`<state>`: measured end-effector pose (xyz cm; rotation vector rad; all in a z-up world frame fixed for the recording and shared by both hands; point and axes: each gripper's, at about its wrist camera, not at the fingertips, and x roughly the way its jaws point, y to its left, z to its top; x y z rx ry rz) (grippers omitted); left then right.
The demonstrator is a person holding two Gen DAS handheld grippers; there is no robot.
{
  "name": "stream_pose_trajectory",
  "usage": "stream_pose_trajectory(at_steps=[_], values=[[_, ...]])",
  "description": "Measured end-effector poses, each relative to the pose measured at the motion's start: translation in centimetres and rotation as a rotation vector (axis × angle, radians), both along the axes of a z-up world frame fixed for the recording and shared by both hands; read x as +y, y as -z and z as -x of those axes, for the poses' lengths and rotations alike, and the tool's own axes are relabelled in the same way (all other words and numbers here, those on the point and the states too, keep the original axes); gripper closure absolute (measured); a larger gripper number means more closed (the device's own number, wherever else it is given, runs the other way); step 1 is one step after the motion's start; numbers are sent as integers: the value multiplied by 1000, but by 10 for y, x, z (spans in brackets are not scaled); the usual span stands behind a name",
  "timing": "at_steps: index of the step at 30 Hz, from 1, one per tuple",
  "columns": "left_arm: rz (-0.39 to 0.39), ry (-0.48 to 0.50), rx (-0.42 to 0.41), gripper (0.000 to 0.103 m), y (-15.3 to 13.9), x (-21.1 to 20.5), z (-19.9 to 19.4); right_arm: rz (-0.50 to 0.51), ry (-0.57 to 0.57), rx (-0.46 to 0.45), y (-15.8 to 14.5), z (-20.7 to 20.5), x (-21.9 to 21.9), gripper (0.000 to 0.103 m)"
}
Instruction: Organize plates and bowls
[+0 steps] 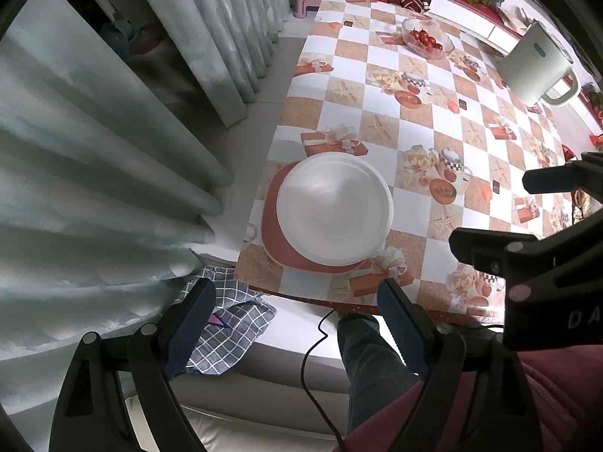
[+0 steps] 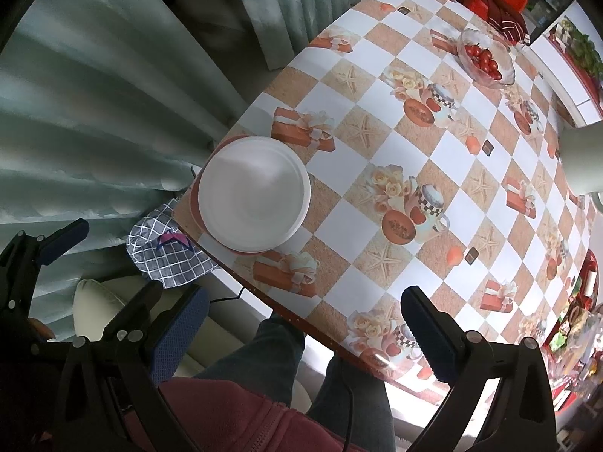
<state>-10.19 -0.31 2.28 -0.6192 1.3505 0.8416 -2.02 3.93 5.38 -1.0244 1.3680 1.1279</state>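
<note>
A white bowl [image 1: 334, 209] sits on a reddish-brown plate [image 1: 277, 226] at the near left corner of the table. The same stack shows in the right wrist view, bowl [image 2: 254, 194] over plate [image 2: 194, 203]. My left gripper [image 1: 297, 301] is open and empty, held above the table's near edge, just short of the stack. My right gripper [image 2: 305, 305] is open and empty, raised over the near edge to the right of the stack. The right gripper also shows at the right side of the left wrist view [image 1: 490, 211].
The table [image 1: 414, 120] has a checkered orange-and-white cloth. A glass bowl of tomatoes [image 1: 426, 39] stands at the far end, a white kettle [image 1: 535, 67] at the far right. Grey curtains [image 1: 94, 150] hang on the left. A checked cloth [image 1: 230, 327] lies below the table corner.
</note>
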Motion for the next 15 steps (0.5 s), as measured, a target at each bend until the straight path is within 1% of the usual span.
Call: stream_pose_trajectory(at_steps=[15], values=[[29, 19, 28, 13, 3, 8, -9, 23, -5, 29, 8, -3, 4, 0]])
